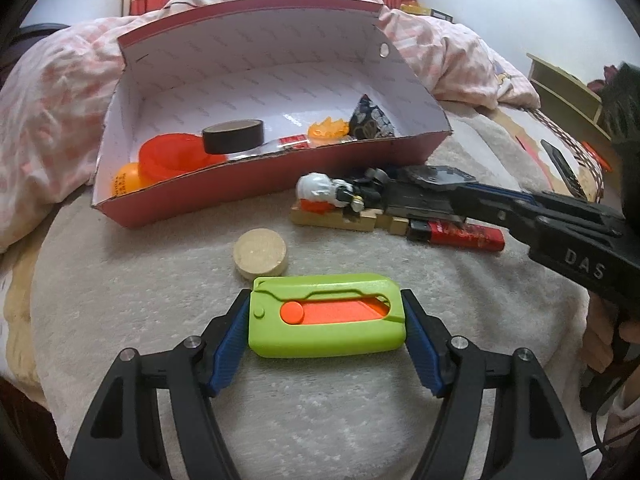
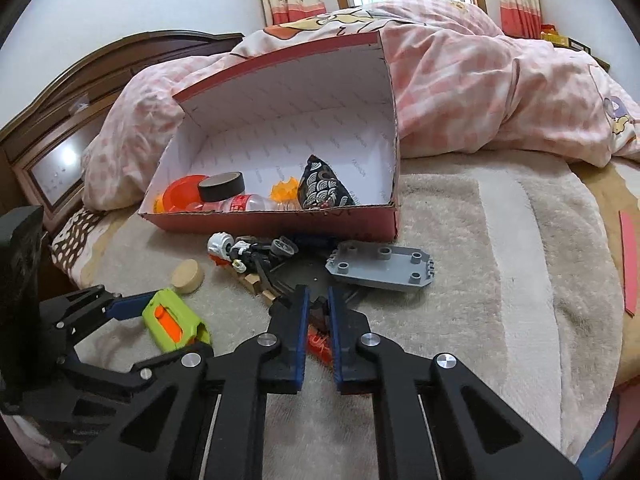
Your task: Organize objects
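While the green plastic box-cutter toy with the orange slider (image 1: 325, 322) lies flat on the beige fleece blanket (image 1: 160, 320) of the bed, it is bracketed end to end by the left hand-held gripper (image 1: 326, 336), whose blue pads (image 1: 228, 344) stand wide apart just beside its short ends; whether they already press on it cannot be told. The toy is judged light, stiff and smooth-sided, so a grip across the short ends is likely to slip unless squared; the long flat sides would offer a surer hold.

Further right, the right hand-held gripper (image 2: 318, 312) is seen with its jaws brought nearly together over the red plastic lighter (image 1: 456, 236), a slim, hard, light body best pinched across its narrow width near the middle. Whether the lighter is actually pinched cannot be made out.

Beyond both, the red cardboard box with white lining (image 1: 260, 184) stands open at the far side, already holding a black tape roll (image 1: 233, 135) and an orange cup (image 1: 176, 156). A round wooden disc (image 1: 260, 253), a grey studded brick plate (image 2: 380, 270) and a small toy figure (image 1: 324, 192) are left on the blanket near the box.
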